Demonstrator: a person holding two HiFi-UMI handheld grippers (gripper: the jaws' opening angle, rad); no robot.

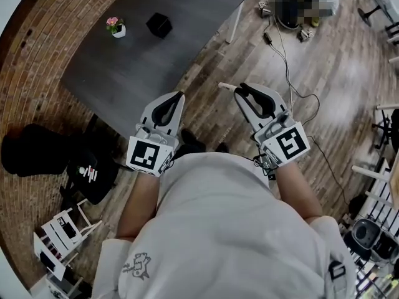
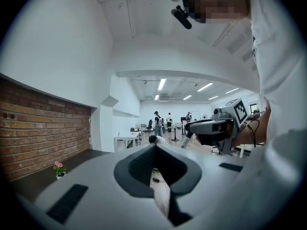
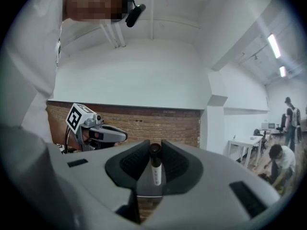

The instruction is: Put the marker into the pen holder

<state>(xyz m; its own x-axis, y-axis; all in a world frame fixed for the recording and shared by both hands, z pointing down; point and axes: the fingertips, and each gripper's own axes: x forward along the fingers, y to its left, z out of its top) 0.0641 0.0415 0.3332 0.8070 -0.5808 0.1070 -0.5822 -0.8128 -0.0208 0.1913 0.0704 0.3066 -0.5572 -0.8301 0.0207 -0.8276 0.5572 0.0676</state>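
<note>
carry step: our right gripper (image 1: pixel 242 92) pinches the white, dark-capped marker (image 3: pixel 155 169), well short of the black cube pen holder (image 1: pixel 159 25) on the dark grey table (image 1: pixel 187 48). next, we judge: approach, tip marker over its mouth. left gripper (image 1: pixel 179 98): jaws pressed together, empty. only head view shows the holder.

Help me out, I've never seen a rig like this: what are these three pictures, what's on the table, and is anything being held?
There is no robot here. A person holds a two-jaw gripper in each hand. The head view looks down from a camera on the person's head. The other two views come from cameras riding on each gripper, looking along its jaws. The left gripper is shut with nothing in it. The right gripper is shut on a marker. Ahead stands a dark table, which bears a black pen holder and a small potted flower.
</note>
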